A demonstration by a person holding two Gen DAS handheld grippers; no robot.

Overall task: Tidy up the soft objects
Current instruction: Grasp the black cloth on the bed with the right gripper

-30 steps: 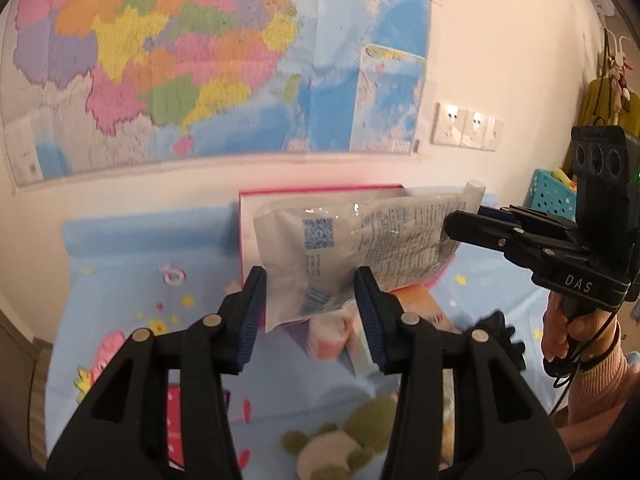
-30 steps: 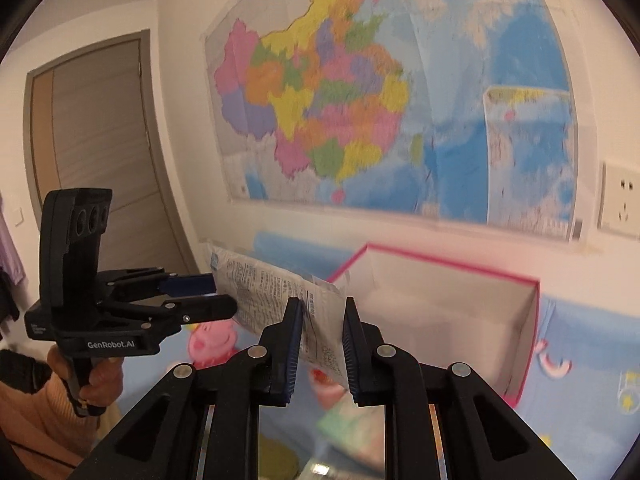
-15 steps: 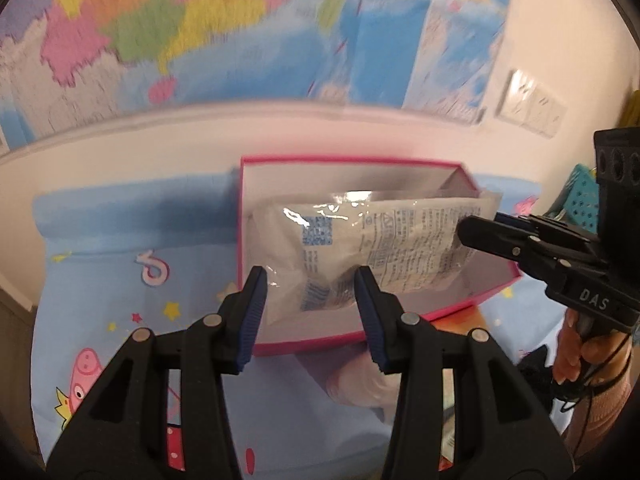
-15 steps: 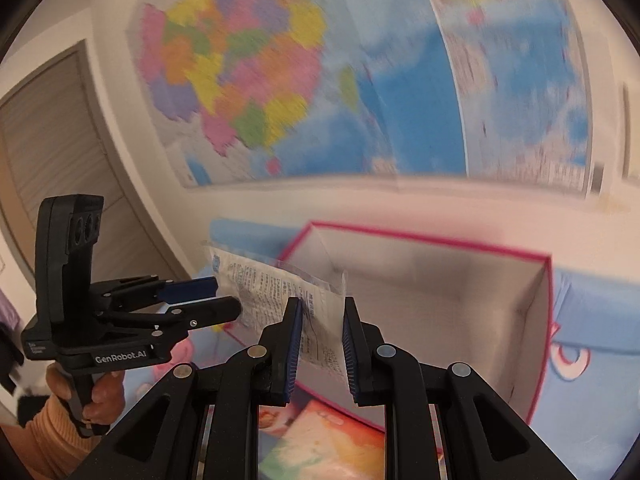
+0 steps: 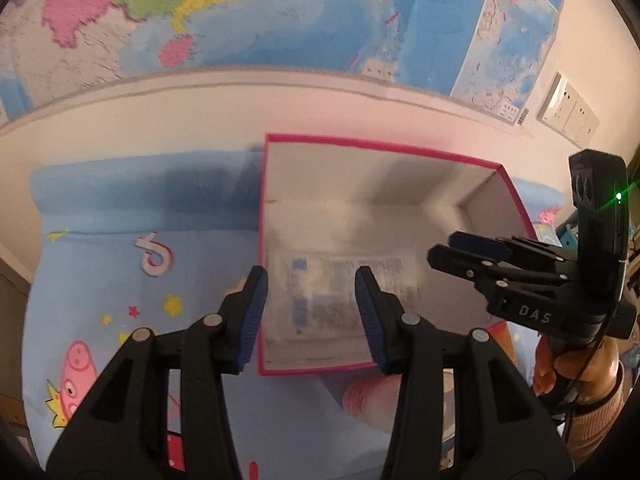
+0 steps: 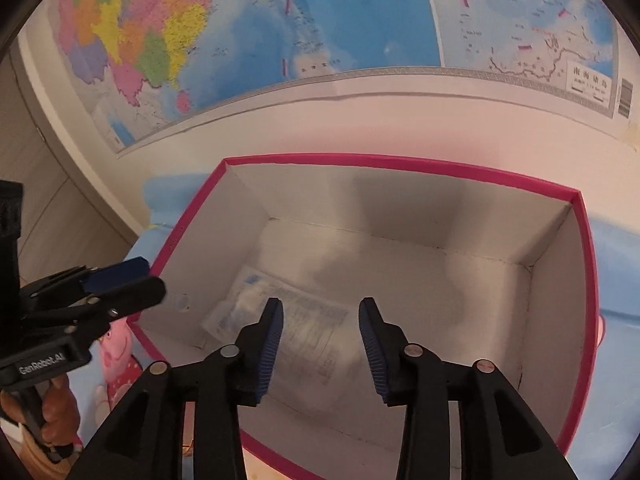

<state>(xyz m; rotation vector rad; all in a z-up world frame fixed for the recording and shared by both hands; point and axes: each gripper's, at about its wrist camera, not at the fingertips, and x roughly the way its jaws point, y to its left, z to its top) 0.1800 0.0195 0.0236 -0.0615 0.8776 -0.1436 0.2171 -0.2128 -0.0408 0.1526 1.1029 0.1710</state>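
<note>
With my right tongs (image 6: pixel 320 340) just sprung apart, the crinkly clear-plastic packet (image 6: pixel 280 320) lies flat on the floor of the pink-rimmed white cardboard box (image 6: pixel 576 264). Left tongs (image 5: pixel 308 304) gape above it, ribbed blue pads gripping nothing.

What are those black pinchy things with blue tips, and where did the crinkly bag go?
Those are two hand-held grabbers. A person squeezes a handle and the jaws pinch. Each picture comes from a small camera riding on one grabber, looking along its fingers. One shows the left gripper up close, with the right gripper off to the side. The other shows the right gripper close, with the left gripper beside it. The right one's jaws have just been opening. Both are open and hold nothing. The plastic packet lies on the bottom of the pink-edged box, which sits on a blue cartoon cloth. A map hangs on the wall behind.
</note>
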